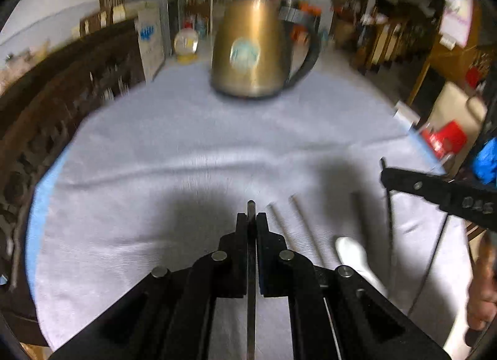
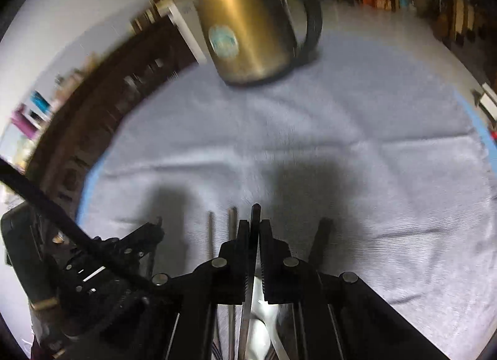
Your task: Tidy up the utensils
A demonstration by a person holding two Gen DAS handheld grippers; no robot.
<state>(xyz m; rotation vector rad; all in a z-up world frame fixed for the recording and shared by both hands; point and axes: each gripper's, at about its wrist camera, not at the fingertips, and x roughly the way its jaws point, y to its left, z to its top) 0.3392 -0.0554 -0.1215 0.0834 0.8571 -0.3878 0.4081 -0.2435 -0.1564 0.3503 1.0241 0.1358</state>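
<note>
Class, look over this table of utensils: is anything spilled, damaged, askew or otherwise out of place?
Nothing is spilled or visibly damaged. The brass kettle stands upright on the grey cloth, which is only lightly creased. The oddest item is that kettle among cutlery. Two chopsticks and a white spoon lie roughly parallel.

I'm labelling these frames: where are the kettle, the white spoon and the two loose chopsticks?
kettle (image 1: 248, 49): left wrist view, middle of its brass body.
white spoon (image 1: 352, 251): left wrist view, on its bowl.
chopsticks (image 1: 303, 220): left wrist view, shaft of the right one.
</note>
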